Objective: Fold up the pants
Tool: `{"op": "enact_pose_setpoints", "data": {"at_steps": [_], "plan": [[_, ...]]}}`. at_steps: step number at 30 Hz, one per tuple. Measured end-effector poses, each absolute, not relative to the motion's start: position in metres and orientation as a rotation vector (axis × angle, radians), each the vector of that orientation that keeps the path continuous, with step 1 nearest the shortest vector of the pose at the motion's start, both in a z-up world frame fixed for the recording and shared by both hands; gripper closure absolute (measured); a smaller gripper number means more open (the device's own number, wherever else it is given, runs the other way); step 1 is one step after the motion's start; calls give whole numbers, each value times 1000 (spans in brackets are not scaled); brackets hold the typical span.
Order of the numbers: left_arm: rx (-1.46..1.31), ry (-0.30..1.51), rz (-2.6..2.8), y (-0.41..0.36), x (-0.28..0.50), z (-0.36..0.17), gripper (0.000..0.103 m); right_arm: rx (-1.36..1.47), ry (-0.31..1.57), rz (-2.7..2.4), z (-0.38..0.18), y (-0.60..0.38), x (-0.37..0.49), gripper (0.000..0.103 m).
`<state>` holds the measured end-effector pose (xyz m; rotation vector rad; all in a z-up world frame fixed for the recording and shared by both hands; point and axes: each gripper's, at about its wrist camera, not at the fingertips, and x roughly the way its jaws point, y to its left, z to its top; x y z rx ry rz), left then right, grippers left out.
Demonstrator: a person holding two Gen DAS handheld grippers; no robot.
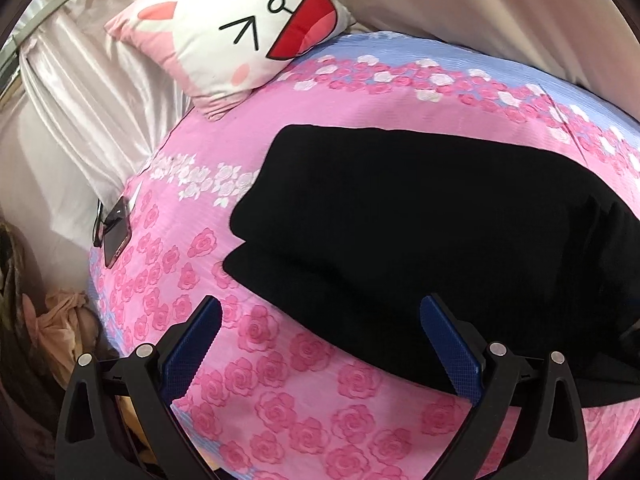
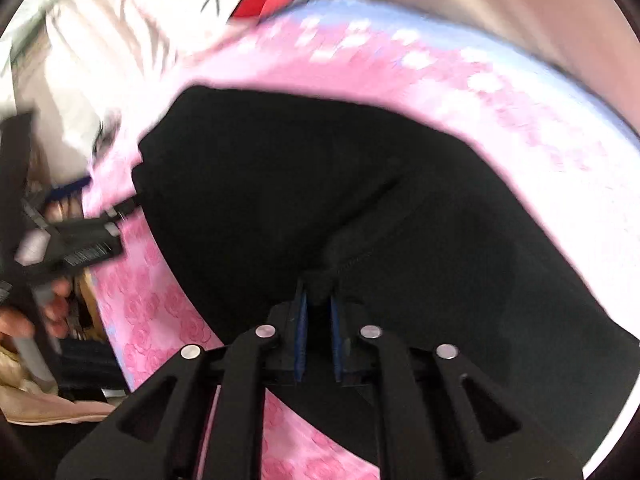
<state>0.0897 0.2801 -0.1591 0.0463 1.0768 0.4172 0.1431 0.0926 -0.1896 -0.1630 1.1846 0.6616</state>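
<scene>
Black pants (image 1: 400, 220) lie folded in layers on a pink rose-print bedcover (image 1: 260, 380). My left gripper (image 1: 320, 308) hovers over the near left edge of the pants, open, with nothing between its blue pads. In the blurred right wrist view the pants (image 2: 280, 180) fill the middle. My right gripper (image 2: 319, 292) has its pads close together, pinching a raised fold of the black cloth near a seam. The left gripper (image 2: 92, 236) shows at that view's left edge, held by a hand (image 2: 24, 320).
A white and pink cartoon pillow (image 1: 224, 28) lies at the head of the bed. A phone (image 1: 116, 232) with a cable sits at the bed's left edge. Pale satin fabric (image 1: 72, 100) hangs beyond that edge, and clutter (image 1: 60, 320) lies on the floor.
</scene>
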Motion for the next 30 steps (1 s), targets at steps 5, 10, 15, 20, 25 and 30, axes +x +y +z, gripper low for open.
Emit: {"op": "enact_pose_setpoints", "data": {"at_steps": [5, 10, 15, 20, 25, 30], "plan": [[22, 1045, 432, 298, 87, -154, 5, -126, 1167, 644, -198, 89, 137, 82], [15, 1060, 444, 309, 87, -160, 5, -93, 1117, 651, -180, 96, 140, 84], [-13, 1053, 461, 321, 82, -157, 5, -311, 1085, 593, -183, 122, 123, 65], [-78, 1064, 576, 359, 62, -163, 5, -347, 881, 643, -115, 164, 96, 34], [-133, 1084, 691, 405, 35, -169, 5, -669, 762, 789, -127, 281, 80, 27], [-142, 1083, 796, 448, -1, -170, 5, -830, 767, 813, -169, 365, 78, 20]]}}
